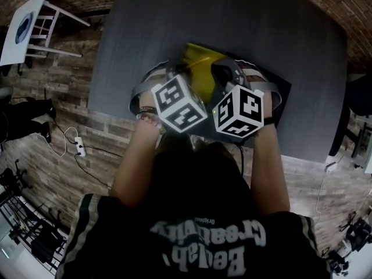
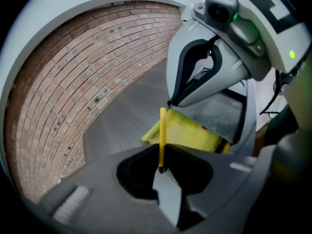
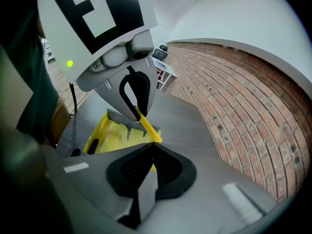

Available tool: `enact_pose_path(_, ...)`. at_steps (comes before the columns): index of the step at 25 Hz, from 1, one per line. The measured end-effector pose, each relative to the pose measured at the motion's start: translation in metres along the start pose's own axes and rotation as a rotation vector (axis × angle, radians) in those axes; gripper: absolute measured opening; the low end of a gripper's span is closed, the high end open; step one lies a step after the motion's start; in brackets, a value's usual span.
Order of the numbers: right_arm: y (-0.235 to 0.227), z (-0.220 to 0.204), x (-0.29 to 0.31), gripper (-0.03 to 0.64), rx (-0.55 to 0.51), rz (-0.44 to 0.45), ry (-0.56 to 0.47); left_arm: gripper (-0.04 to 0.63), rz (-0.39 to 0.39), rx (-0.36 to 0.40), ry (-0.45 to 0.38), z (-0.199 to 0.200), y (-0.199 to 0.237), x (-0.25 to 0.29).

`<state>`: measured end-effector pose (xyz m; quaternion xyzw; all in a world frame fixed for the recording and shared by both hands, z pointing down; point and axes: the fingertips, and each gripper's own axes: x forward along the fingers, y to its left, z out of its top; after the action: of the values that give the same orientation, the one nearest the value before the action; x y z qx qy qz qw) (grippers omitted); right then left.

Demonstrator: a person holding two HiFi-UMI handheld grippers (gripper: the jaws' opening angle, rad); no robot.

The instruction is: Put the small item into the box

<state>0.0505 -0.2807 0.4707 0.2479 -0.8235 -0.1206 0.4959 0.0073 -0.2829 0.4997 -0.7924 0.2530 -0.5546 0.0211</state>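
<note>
The big dark grey table (image 1: 232,28) is in front of me, with a brick wall (image 2: 73,106) behind it. The yellow box (image 1: 203,80) lies on the table, close to my edge. Both my tongs are over it, very near each other, the box just under them. My left tongs (image 2: 162,169) are pressed together on one end of a thin yellow strip (image 2: 162,135). My right tongs (image 3: 151,147) are pressed together on the other end. So the strip runs straight from one pair of tongs to the other, above the box. I cannot tell if the strip is a part of the box or a loose piece
</note>
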Motion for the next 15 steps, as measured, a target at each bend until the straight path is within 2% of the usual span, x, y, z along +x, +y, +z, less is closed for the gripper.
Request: enact_pose_path(15, 0.009, -0.019, 0.018, 0.005, 0.014, 0.053, 0.027, 0.054, -0.046, -0.025, 0.027, -0.007, -0.007, 0.028)
